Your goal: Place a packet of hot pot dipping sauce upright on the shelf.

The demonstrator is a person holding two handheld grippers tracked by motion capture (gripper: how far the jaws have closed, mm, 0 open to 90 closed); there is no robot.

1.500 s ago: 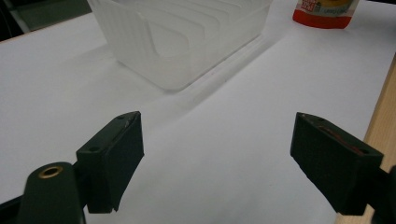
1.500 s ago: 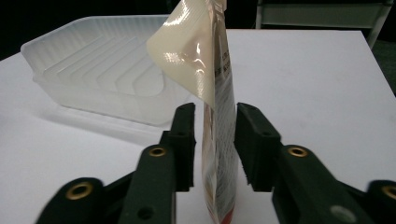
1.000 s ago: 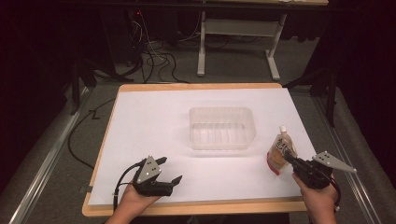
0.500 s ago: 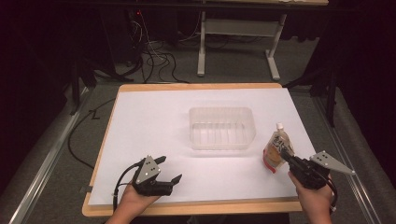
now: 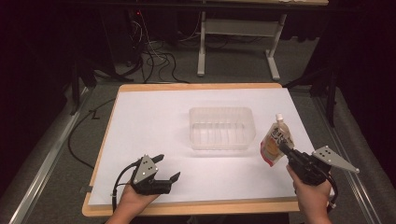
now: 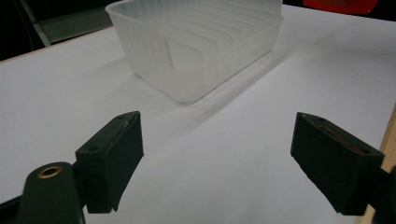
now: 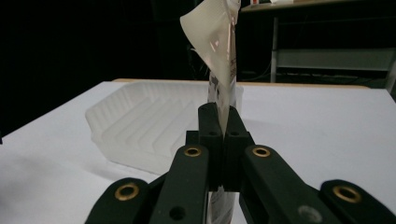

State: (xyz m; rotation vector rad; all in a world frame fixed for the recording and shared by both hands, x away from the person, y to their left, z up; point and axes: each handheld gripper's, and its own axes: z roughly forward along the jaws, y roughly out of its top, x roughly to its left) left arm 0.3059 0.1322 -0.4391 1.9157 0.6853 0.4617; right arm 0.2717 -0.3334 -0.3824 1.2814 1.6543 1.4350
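The worktop (image 5: 154, 121) takes the middle of the high view, and a clear tub (image 5: 222, 128) stands near its centre, empty as far as I can see. At the right of the frame the right claw (image 5: 283, 148) is closed on a pouch (image 5: 276, 139) and holds it upright, with the white cap at the top and the long axis nearly vertical. In the right gripper view the jaws pinch the thin pouch (image 7: 219, 60) between them.

The pouch is just to the right of the tub and a little lower in the frame, so the tub lies to the upper left of this claw. I judge that the next move is a short carry in that direction.

At the lower left, the left claw (image 5: 166, 169) rests with its jaws wide apart and holds nothing. It is farther from the tub.
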